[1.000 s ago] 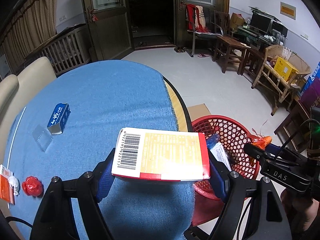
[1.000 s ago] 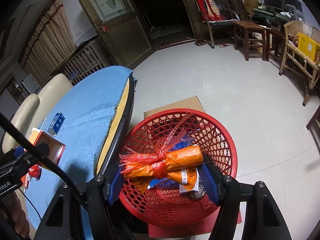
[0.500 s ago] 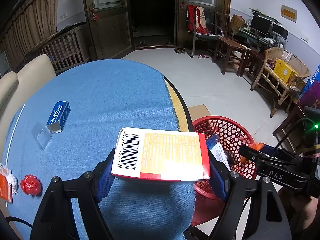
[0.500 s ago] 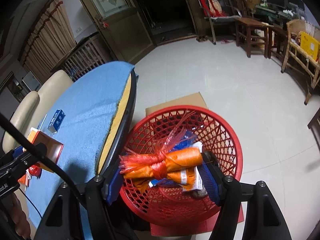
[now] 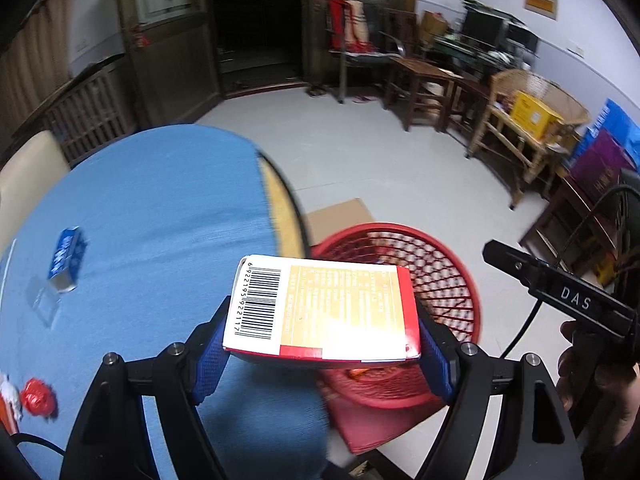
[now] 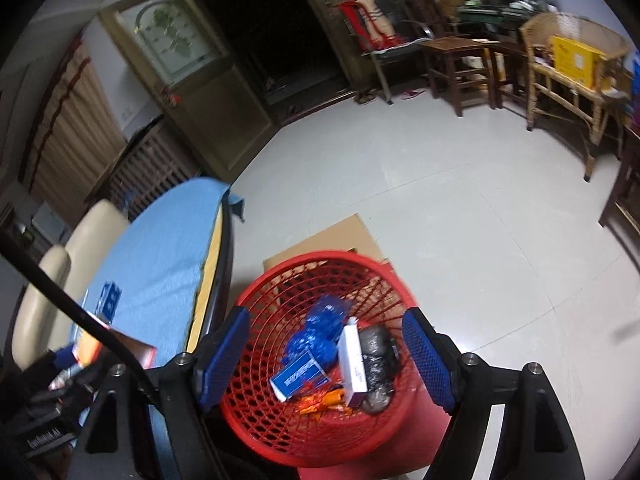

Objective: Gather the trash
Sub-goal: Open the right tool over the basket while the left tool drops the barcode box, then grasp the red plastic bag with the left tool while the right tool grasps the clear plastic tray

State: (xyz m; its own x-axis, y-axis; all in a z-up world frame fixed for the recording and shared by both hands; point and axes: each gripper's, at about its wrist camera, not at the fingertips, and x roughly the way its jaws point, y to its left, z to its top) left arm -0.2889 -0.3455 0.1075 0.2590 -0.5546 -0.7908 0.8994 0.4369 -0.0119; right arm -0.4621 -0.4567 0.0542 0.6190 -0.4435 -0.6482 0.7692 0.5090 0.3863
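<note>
Right claw empty over the basket, left one hanging onto the box

My left claw is pinching the red-and-white box by its two ends, barcode side up, right at the counter edge with the red basket just past it. My right claw has just been opening and its blue pads stand spread with nothing between them, right above the basket. The orange wrapper lies at the bottom there with a blue bag and a white carton. A small blue box and a red wad sit on the counter's blue cloth.
</note>
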